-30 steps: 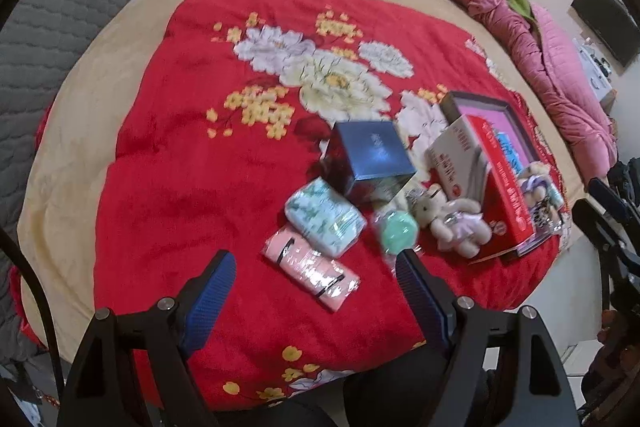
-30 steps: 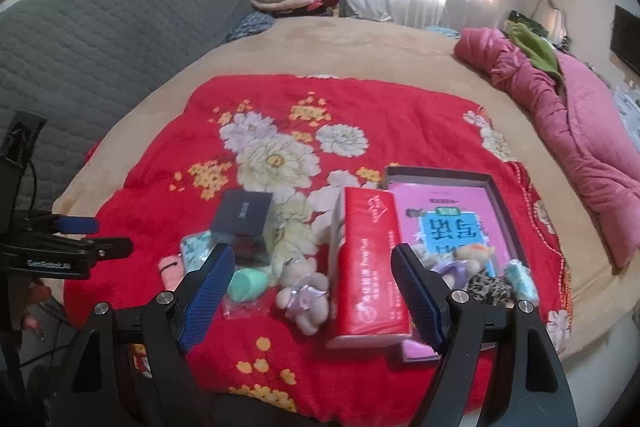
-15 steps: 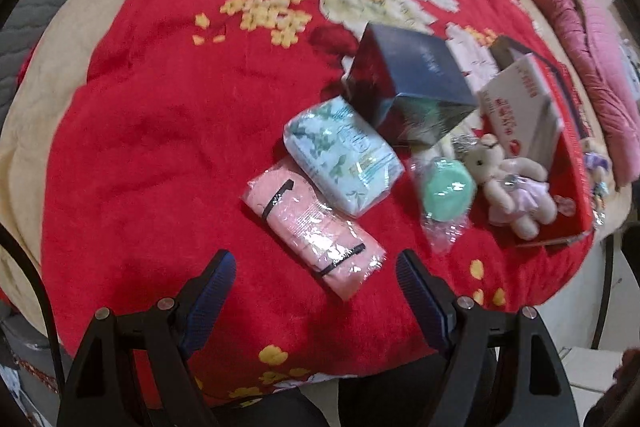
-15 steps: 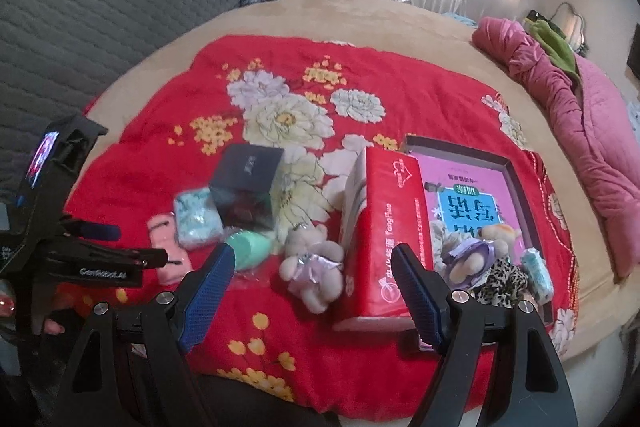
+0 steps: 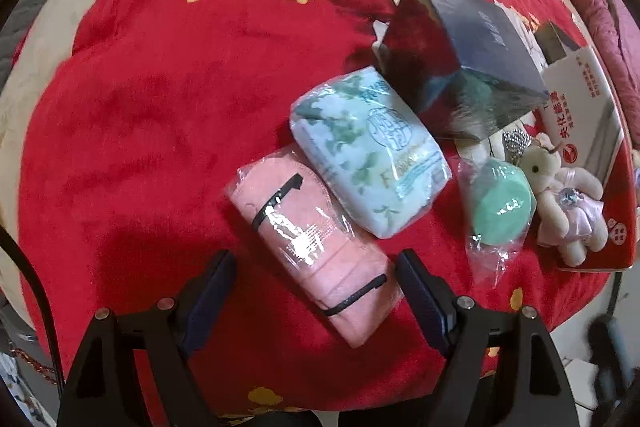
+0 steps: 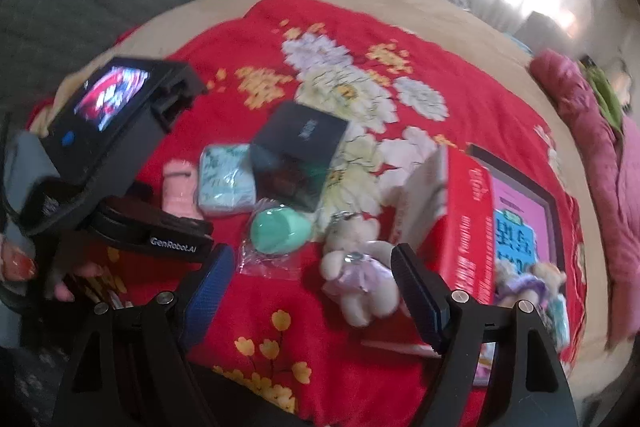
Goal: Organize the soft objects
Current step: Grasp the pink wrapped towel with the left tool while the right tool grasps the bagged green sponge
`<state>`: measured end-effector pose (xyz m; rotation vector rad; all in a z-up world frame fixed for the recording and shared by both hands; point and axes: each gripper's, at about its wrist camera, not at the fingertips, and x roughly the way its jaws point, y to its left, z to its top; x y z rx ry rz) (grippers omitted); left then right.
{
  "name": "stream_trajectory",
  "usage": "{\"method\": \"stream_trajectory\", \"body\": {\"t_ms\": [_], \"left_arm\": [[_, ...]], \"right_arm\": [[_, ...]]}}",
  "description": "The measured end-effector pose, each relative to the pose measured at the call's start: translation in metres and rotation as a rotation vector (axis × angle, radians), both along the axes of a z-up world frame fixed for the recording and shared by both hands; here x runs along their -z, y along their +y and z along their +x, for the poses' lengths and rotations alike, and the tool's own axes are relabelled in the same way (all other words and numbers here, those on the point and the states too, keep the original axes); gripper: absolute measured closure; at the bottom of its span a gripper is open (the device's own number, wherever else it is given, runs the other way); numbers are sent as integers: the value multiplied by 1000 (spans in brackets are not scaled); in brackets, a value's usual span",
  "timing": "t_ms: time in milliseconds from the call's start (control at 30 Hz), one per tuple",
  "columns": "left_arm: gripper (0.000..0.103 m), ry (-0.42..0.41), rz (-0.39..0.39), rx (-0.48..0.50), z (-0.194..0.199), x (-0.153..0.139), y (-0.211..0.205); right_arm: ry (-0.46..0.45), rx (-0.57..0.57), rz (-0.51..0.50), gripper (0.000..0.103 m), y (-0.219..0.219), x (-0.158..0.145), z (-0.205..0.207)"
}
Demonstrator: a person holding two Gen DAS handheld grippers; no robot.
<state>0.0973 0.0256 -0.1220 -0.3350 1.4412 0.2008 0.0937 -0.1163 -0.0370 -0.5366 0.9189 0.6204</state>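
Note:
A pink wrapped towel (image 5: 316, 243) lies on the red floral blanket (image 5: 160, 99), its near end between the open fingers of my left gripper (image 5: 316, 291). Beside it lie a pale green floral tissue pack (image 5: 368, 155), a mint green sponge in clear wrap (image 5: 502, 203) and a small plush bear (image 5: 560, 195). In the right wrist view my right gripper (image 6: 312, 287) is open and empty above the bear (image 6: 360, 279) and the sponge (image 6: 280, 227). The towel (image 6: 180, 187) and the tissue pack (image 6: 226, 179) lie further left.
A dark shiny box (image 5: 452, 39) stands behind the tissue pack. A red tissue carton (image 6: 460, 227) leans against a pink tray (image 6: 520, 219) holding more plush toys. A pink quilt (image 6: 592, 139) lies at the right. The left gripper body (image 6: 112, 147) fills the left side.
My left gripper has dropped toward the pink towel, whose near end now sits between its fingers. My right gripper has moved closer to the bear and sponge.

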Motion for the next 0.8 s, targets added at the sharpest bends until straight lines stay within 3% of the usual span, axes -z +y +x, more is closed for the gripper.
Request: {"method": "stream_trajectory", "body": {"t_ms": [400,700,800], "left_arm": [[21,7,-74,-15,0,6,31],[21,34,-103,-38,7,16,50],[21,44,-116,-43,10,22,54]], "right_arm": [[44,-59,-108,22,40,61,22],[13,-28,-161,24,57,89,39],[32,-24,-154,40,58,91,42]]}}
